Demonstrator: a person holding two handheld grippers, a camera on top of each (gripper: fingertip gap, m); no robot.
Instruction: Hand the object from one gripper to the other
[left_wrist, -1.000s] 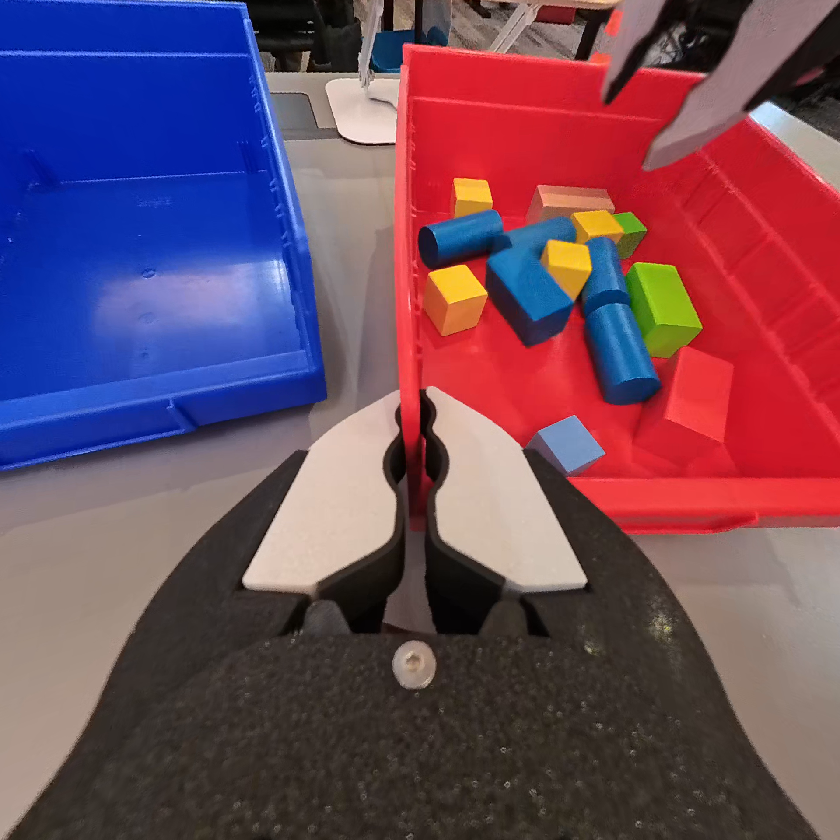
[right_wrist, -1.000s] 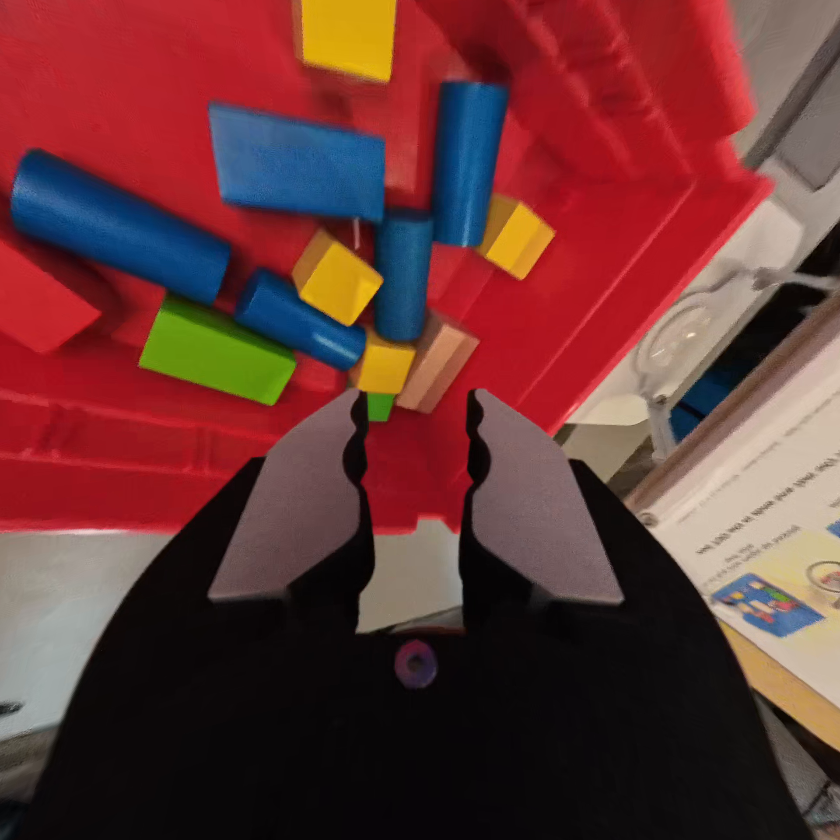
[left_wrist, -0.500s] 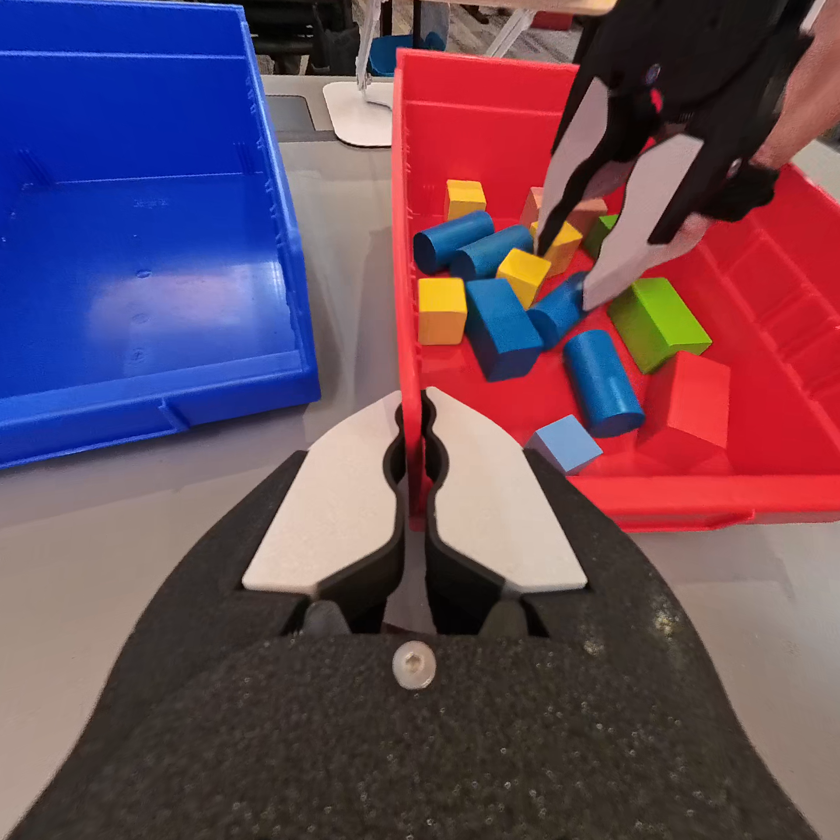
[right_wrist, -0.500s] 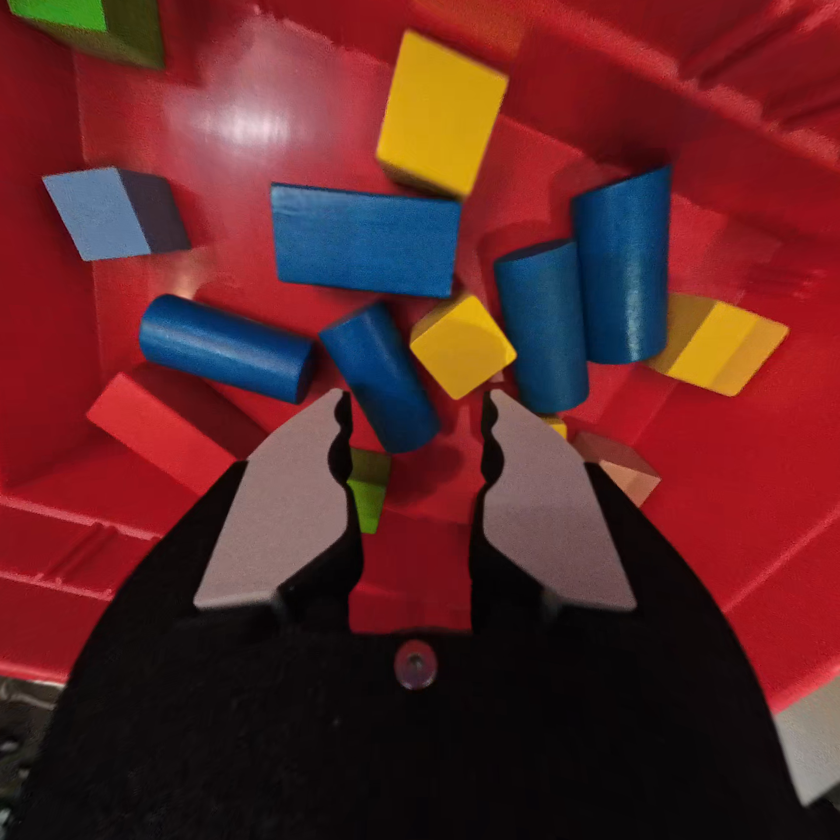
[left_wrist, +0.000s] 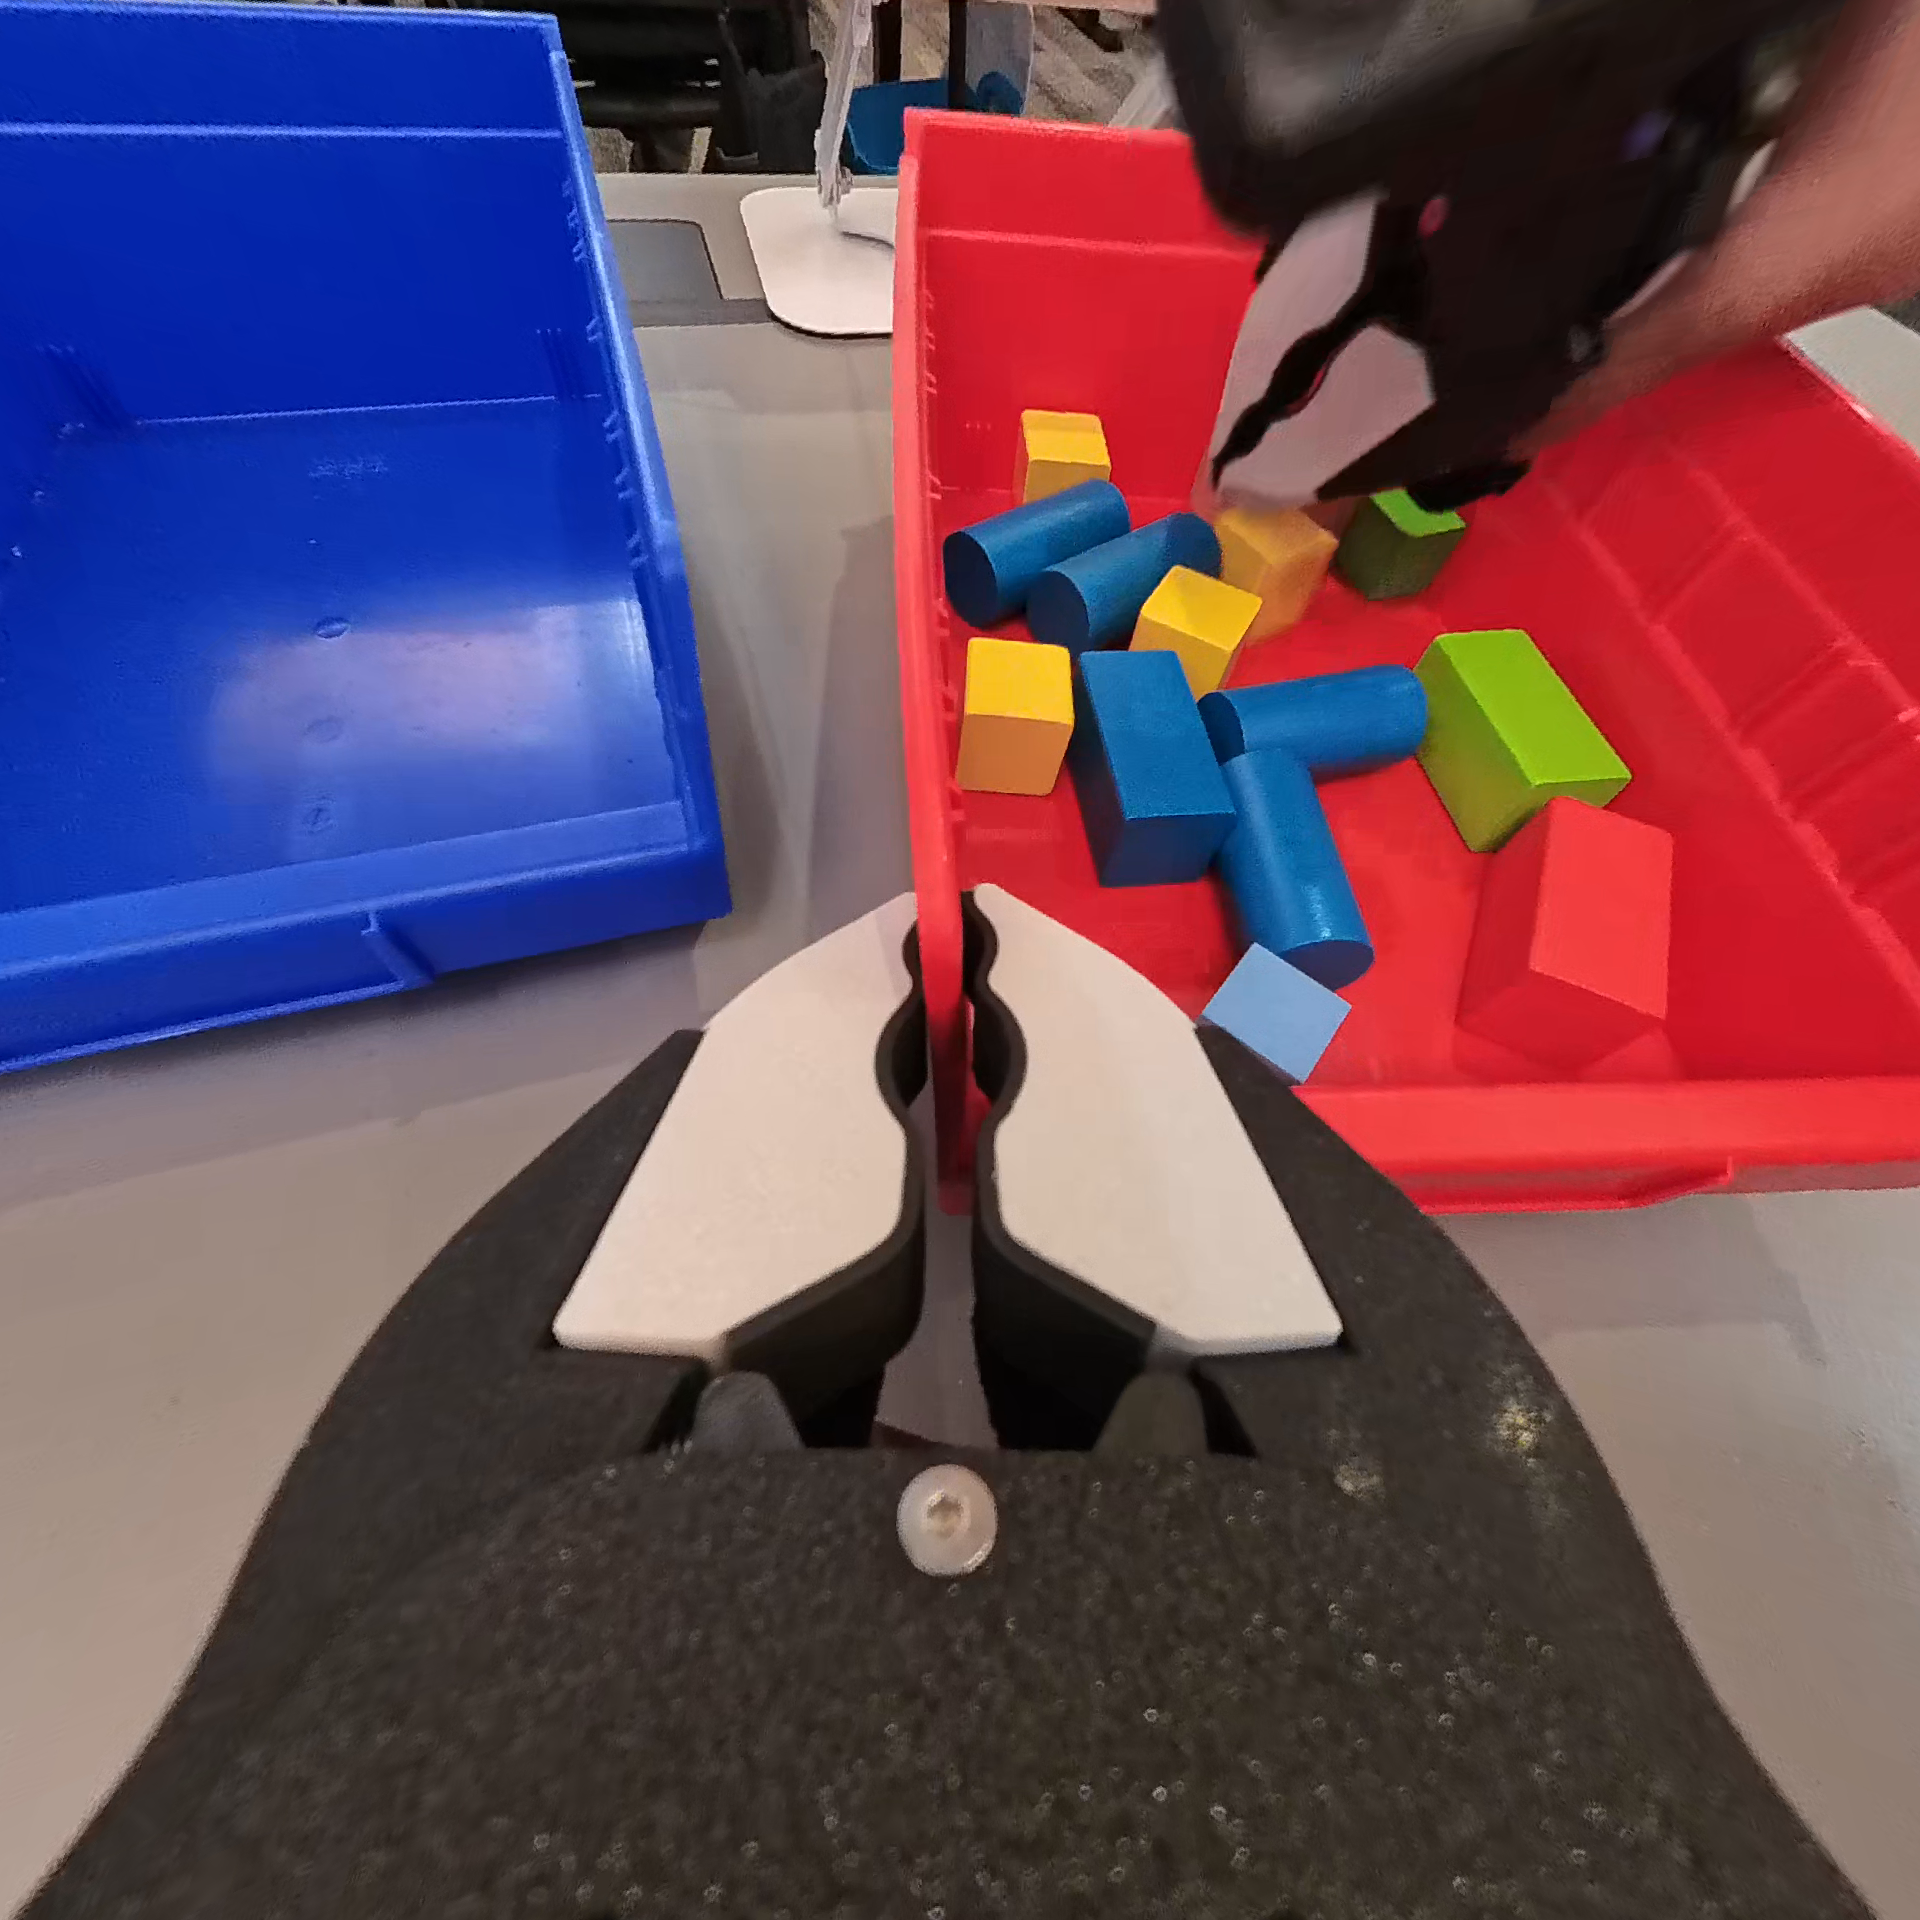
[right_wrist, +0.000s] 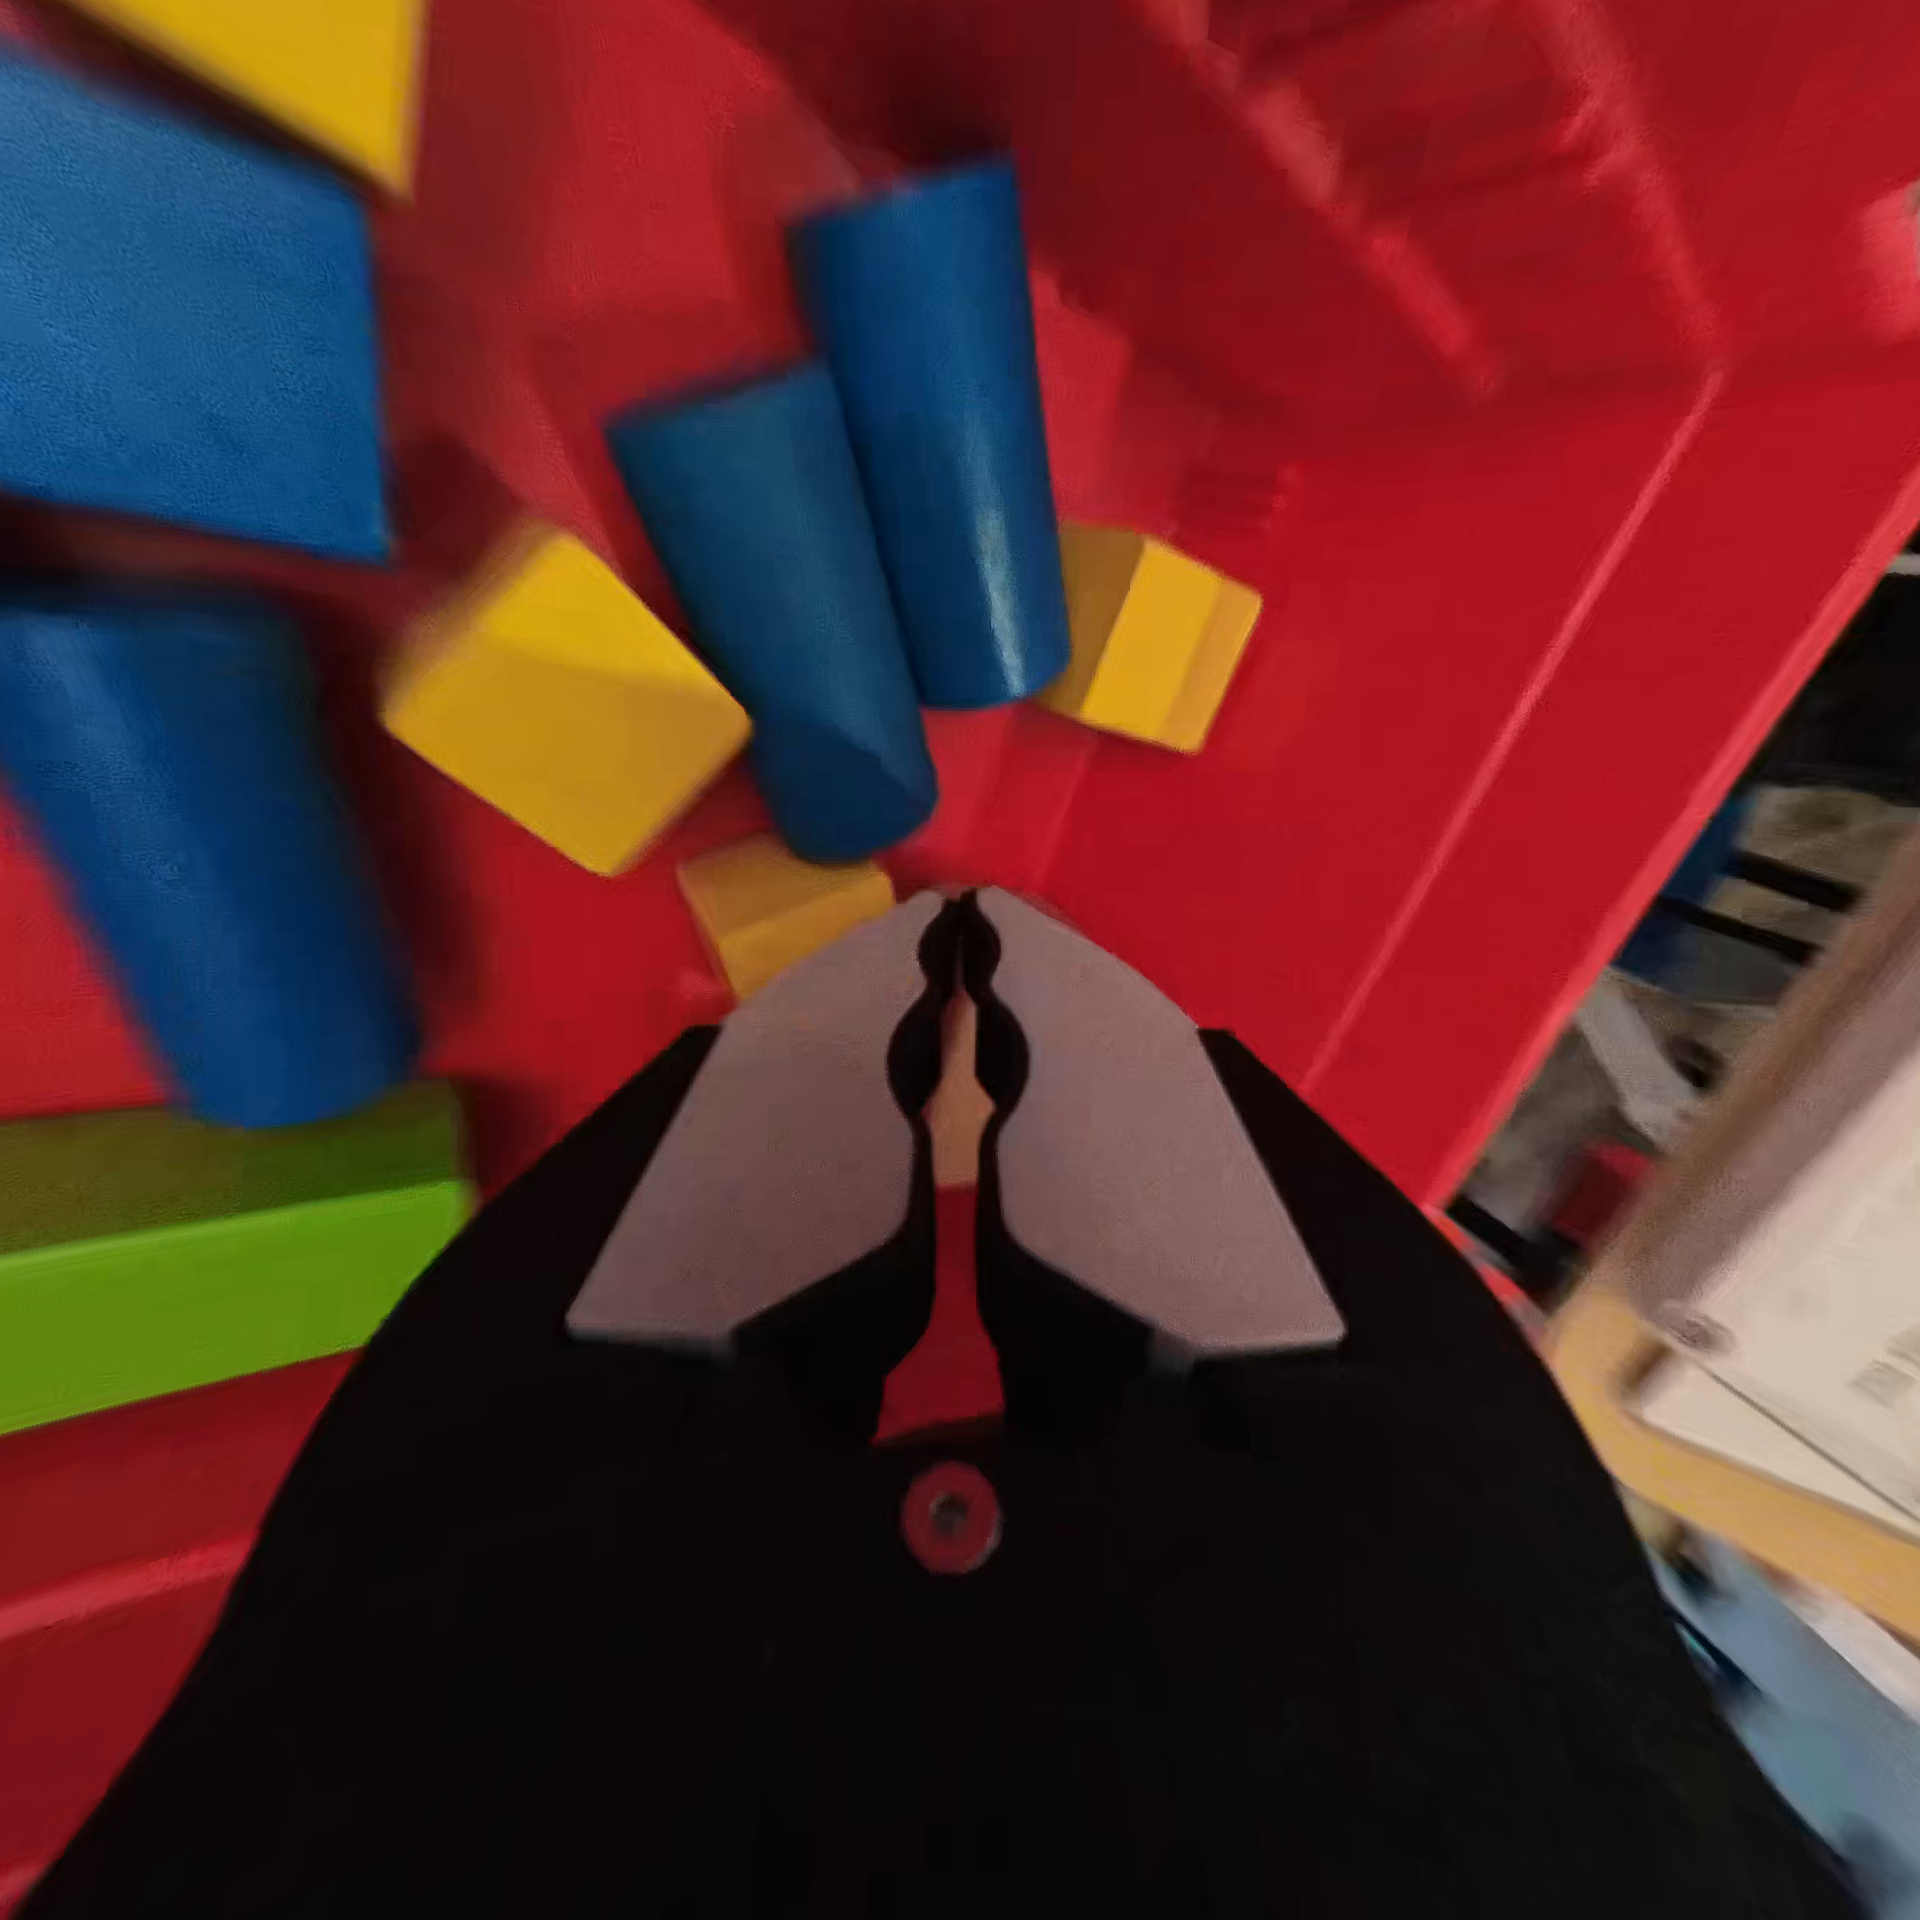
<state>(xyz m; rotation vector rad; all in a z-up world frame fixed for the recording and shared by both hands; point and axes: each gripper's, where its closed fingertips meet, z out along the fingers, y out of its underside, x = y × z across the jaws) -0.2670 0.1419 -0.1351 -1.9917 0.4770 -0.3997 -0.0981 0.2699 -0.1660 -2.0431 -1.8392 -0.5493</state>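
My left gripper is shut on the near left wall of the red bin. The bin holds several wooden blocks: blue cylinders, a blue block, yellow cubes, a green block, a red block and a light blue cube. My right gripper reaches down at the bin's back, tips beside a yellow block. In the blurred right wrist view its fingers are closed tip to tip next to a yellow block and a blue cylinder. A tan sliver shows through the gap.
An empty blue bin stands left of the red bin on the grey table. A white stand base sits behind them. A person's hand holds the right gripper. Paper sheets lie on a wooden surface beyond the red bin.
My right gripper has come down into the back of the red bin and its jaws have closed. Some blue cylinders have shifted. My left gripper stays clamped on the bin wall.
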